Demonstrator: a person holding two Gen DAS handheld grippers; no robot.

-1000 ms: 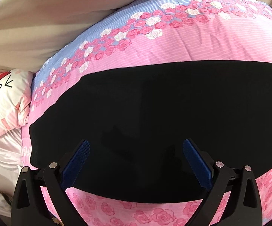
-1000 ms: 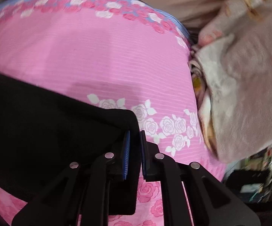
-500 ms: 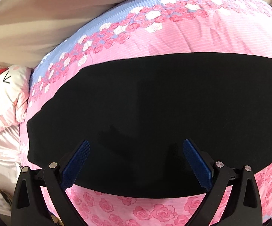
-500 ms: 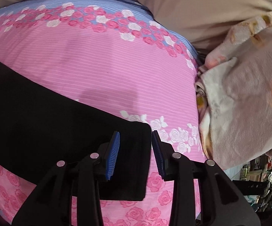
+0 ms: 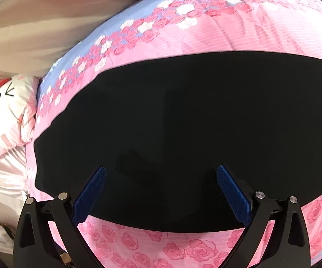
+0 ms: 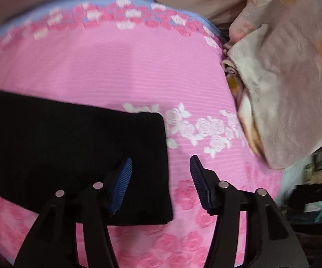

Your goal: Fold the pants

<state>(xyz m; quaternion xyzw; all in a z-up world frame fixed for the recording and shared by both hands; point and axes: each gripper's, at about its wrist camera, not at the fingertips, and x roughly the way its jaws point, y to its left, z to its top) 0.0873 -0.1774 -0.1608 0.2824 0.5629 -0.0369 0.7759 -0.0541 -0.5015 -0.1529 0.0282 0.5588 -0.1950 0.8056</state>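
Note:
Black pants (image 5: 183, 122) lie flat as one long folded band across a pink rose-print bedspread (image 5: 239, 33). My left gripper (image 5: 159, 185) hovers open over the band's near edge, nothing between its blue pads. In the right wrist view the band's right end (image 6: 82, 156) lies flat with a square corner. My right gripper (image 6: 161, 178) is above that end, its jaws opening; the cloth's right edge shows in the gap below, and neither pad presses on it.
A cartoon-face pillow (image 5: 7, 111) lies left of the bedspread. A beige fleece blanket (image 6: 283, 78) is heaped at the bed's right edge, with room clutter (image 6: 312, 189) beyond it. A beige wall or headboard (image 5: 38, 22) runs behind the bed.
My right gripper, shut on the pants' right end a second ago, has opened and let the cloth go, lifting slightly. The end now lies flat. My left gripper stays open and hardly moved.

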